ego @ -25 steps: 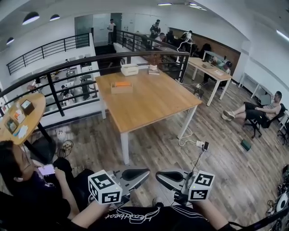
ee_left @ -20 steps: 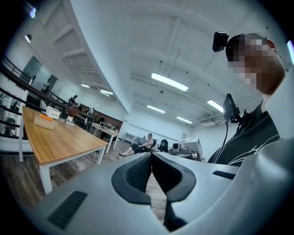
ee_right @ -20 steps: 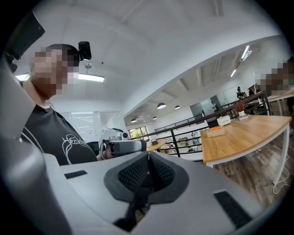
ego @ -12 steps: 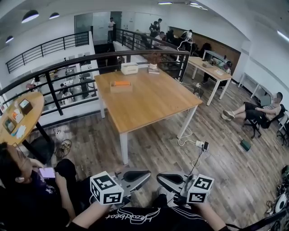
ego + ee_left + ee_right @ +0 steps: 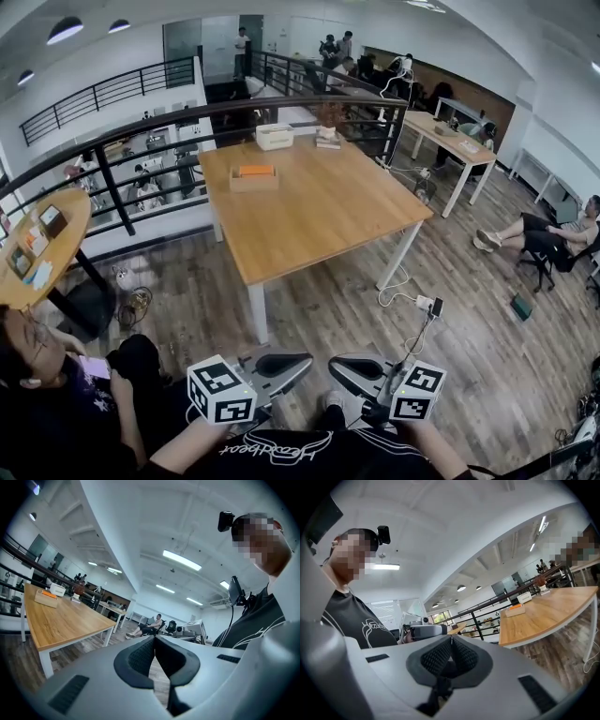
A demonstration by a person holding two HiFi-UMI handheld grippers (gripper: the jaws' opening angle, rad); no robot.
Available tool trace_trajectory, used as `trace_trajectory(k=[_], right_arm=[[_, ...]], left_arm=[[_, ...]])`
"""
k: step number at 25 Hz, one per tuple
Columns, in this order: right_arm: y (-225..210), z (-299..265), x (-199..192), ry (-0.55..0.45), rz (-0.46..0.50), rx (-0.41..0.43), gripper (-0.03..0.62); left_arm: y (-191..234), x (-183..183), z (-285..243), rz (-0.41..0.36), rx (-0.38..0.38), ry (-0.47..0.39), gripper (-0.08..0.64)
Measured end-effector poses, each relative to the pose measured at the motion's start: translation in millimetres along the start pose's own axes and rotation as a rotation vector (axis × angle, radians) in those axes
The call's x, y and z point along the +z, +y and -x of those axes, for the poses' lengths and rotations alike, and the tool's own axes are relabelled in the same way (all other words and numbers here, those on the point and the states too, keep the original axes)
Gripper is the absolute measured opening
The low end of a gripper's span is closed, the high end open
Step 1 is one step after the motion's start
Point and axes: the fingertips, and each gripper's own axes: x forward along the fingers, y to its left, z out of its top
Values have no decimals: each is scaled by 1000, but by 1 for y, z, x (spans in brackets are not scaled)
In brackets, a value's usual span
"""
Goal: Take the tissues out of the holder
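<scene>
Holds left gripper and right gripper low by the body, fingers of both pressed together, gripping nothing. Finds the tissue holder far ahead on the worktop, well apart from both.

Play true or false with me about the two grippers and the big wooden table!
1. Both grippers are shut and empty. True: the left gripper and the right gripper hold nothing.
2. The left gripper touches the wooden holder. False: the wooden holder sits far off on the big table.
3. A white box stands on the big table. True.
4. The round table has nothing on it. False: small things lie on it.
</scene>
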Motion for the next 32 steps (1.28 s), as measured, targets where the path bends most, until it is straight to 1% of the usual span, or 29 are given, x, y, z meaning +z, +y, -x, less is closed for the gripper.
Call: trace_trajectory(k=[7,13,17,22,26,29,32], right_arm=[[-86,-1,33,14,-18,47,17],[-177,10,67,32,-49,64,17],[-236,20,92,37,-57,74,18],[-296,40,120,16,-85,98,18],[-329,56,135,21,-69,101,18],[-342,65,146,20,-49,108,18],[-348,69,156,15,-28,112,18]], left_arm=[[58,18,-64,29,46,16,12],[116,46,-136,54,80,16,12],[151,57,-188,70,89,28,12],[179,69,-250,72,91,39,12],[190,81,-282,46,98,37,12],[190,92,-295,5,100,19,12],[193,99,-300,-21,125,20,14]])
